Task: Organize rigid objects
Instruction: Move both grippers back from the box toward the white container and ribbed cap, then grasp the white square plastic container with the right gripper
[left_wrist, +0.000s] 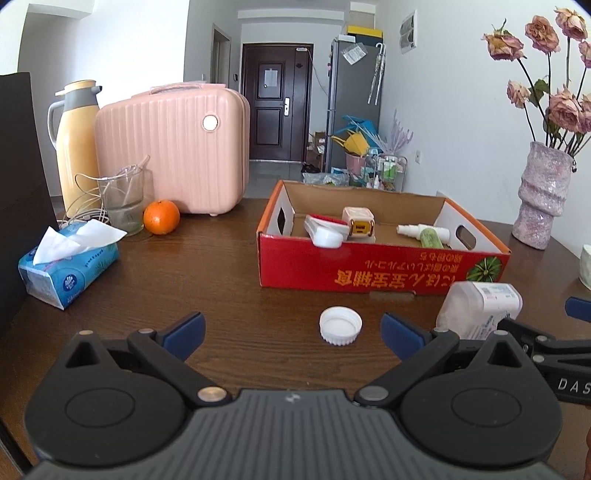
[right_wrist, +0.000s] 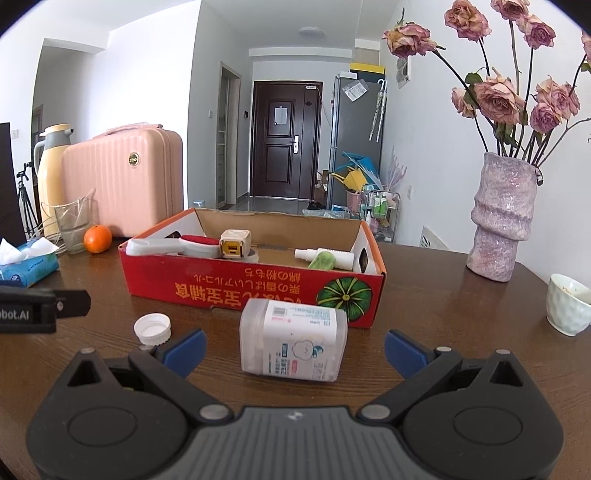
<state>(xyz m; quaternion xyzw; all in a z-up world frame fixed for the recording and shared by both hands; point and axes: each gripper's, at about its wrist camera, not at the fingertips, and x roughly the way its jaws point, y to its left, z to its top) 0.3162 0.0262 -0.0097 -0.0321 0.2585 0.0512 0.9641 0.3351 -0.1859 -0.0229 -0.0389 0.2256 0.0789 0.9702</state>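
On table: both claws apart; red box (Japanese print), "DAS" visible.

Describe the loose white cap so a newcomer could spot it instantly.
Find the red cardboard box on the brown table. In front of it lies the white bottle cap, left of the translucent labelled container: small, round, ribbed, open side up.

Between the left gripper's spread fingers the table lies bare up to a white cap near the right finger. A frosted container fills the gap between the right gripper's fingers; beyond it, the red box blocks the way ahead.
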